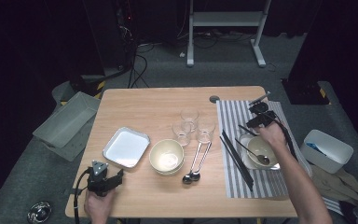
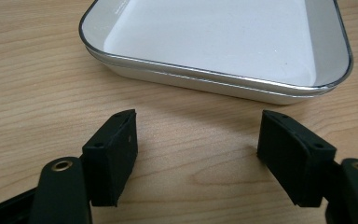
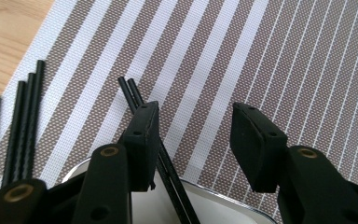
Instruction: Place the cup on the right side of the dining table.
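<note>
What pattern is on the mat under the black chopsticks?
The mat has brown and white stripes, some wide and some thin. The right gripper view shows it best.

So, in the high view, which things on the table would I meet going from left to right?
Left gripper → white tray → cream bowl → two spoons → loose black chopsticks → striped mat, which carries the dish with a spoon.

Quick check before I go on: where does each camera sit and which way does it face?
High view: above the person's side, looking forward and down on the table; both forearms and tools show.
Left gripper view: rides the left tool, facing the white tray; open jaws show.
Right gripper view: rides the right tool, facing the striped mat; jaws apart.
Shared: white tray, high view and left.
</note>
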A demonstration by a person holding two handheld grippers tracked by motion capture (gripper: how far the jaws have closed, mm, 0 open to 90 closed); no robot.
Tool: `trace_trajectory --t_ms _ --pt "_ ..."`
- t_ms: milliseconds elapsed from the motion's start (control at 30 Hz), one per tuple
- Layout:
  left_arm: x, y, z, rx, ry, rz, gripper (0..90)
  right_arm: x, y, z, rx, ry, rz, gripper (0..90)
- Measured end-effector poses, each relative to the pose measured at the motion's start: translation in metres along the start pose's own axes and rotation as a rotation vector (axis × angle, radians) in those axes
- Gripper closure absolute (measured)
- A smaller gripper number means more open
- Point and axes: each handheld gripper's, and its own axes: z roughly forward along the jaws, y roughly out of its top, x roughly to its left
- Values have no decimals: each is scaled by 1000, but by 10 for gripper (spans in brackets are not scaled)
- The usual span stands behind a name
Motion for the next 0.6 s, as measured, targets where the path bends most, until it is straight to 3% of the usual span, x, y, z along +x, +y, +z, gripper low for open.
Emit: trace_trajectory --t_ms 600 --pt "0 0 0 0 0 0 290 -1 4 14 58 13 15 524"
